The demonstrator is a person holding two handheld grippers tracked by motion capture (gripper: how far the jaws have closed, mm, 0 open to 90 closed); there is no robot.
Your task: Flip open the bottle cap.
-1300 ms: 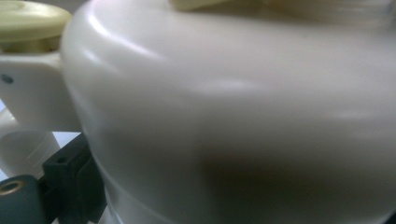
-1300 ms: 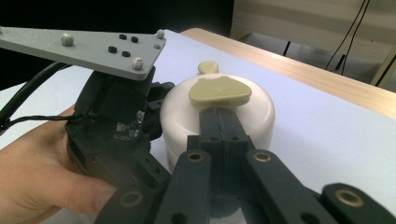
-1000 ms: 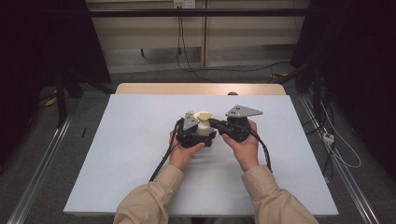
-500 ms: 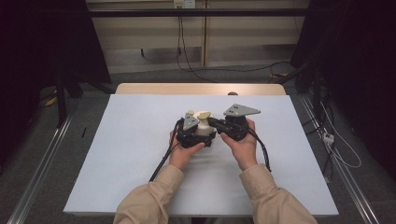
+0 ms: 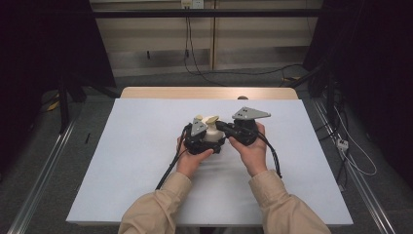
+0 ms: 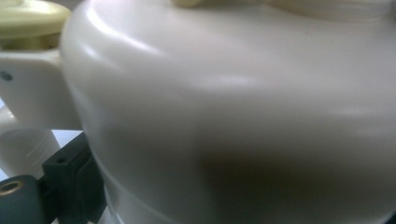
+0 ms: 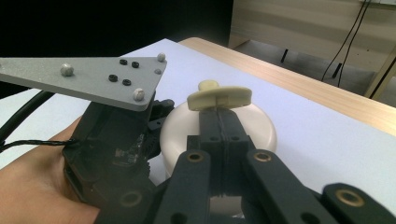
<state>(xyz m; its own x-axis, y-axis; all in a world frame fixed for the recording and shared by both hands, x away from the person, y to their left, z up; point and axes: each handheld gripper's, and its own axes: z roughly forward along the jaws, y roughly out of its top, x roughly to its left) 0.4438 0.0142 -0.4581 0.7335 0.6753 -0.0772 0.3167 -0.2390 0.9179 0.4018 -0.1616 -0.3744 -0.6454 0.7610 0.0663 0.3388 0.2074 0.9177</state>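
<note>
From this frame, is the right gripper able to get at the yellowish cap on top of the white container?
Probably yes: the right gripper already sits at the cap, tongs closed just beneath it, nothing between. The left gripper holds the white container from the other side, leaving the top free.

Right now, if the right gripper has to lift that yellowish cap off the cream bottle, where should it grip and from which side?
Probably the cap's flat overhanging rim, approached level from the side where the right gripper already sits. Its shut jaws meet just under the disc. The round, smooth cream bottle offers no such edge, and the left gripper seems to steady it from the opposite side.
</note>
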